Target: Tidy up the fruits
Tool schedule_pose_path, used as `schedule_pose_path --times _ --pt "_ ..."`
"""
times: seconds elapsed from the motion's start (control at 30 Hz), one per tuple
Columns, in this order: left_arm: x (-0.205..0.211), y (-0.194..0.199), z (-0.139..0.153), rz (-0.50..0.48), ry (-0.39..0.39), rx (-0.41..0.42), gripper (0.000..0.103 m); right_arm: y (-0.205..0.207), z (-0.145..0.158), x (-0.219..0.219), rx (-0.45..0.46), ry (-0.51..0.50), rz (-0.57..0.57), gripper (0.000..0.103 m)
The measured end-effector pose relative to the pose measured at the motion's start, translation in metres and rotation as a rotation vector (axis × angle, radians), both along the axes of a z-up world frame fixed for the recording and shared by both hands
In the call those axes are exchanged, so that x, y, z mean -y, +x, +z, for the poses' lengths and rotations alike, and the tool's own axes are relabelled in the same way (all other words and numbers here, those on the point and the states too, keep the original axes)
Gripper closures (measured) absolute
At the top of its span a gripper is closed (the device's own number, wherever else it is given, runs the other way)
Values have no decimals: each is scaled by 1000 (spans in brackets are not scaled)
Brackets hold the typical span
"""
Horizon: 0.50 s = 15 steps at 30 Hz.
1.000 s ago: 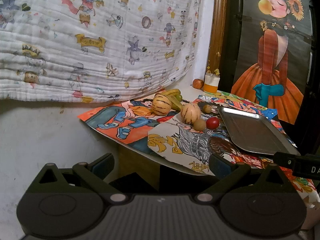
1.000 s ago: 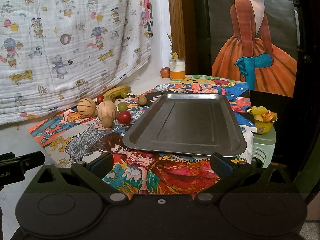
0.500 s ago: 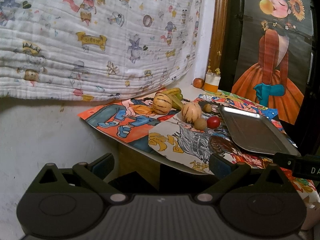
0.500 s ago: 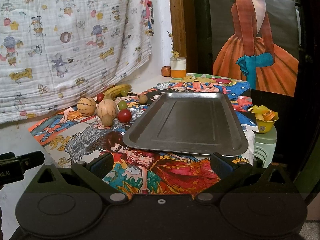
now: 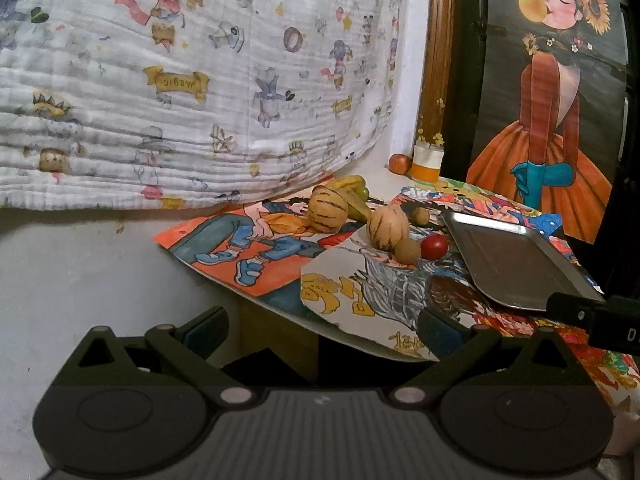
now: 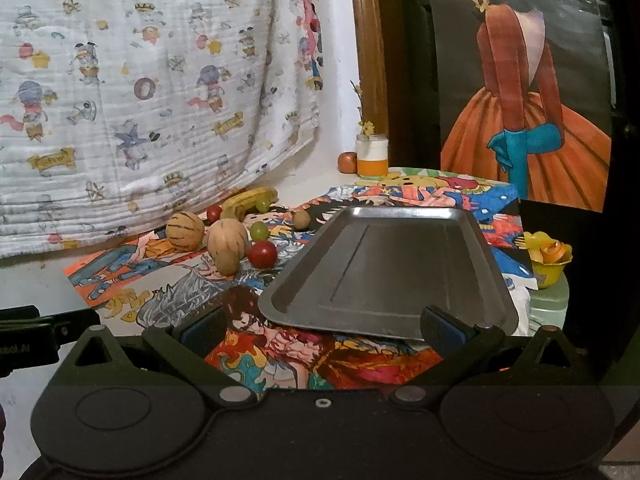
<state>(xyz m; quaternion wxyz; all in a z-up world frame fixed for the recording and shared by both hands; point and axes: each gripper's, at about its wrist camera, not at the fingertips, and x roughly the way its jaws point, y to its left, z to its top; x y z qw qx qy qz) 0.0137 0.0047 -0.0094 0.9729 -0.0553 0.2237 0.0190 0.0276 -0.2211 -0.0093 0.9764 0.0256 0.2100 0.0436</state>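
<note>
Fruits lie in a cluster on the poster-covered table: two striped tan melons (image 6: 185, 231) (image 6: 228, 240), a red tomato (image 6: 262, 254), a small brown fruit (image 6: 229, 266), a green grape (image 6: 259, 231), a banana (image 6: 248, 200) and another small red fruit (image 6: 213, 212). To their right sits a bare metal tray (image 6: 392, 272). In the left wrist view the melons (image 5: 327, 211) (image 5: 387, 227), tomato (image 5: 434, 246) and tray (image 5: 516, 264) show too. My left gripper (image 5: 320, 330) hangs open before the table's near left edge. My right gripper (image 6: 322, 330) stands open over the table's front, holding nothing.
A white-and-orange jar (image 6: 372, 156) and a round brown fruit (image 6: 347, 162) stand at the back by the wooden frame. A yellow bowl (image 6: 546, 260) of bits sits on a green stool to the right. A printed cloth (image 6: 140, 88) hangs behind.
Both grippers have eased slightly toward the table, so the fruits and tray appear a little closer. Nothing on the table has moved.
</note>
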Motion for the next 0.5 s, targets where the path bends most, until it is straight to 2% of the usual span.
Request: schedule_pose_path --times 0.17,0.3,0.4,0.5 --pt "-3 7 4 2 8 -6 0 16 8 4 -40 5 24 0" --pt "-7 20 7 0 9 -10 0 39 21 9 -79 10 90 0" --pt "-11 32 11 10 14 -9 0 58 35 7 -77 -35 171 0" --pt "-15 47 17 -3 16 -7 0 79 48 0 -77 -121 262 0"
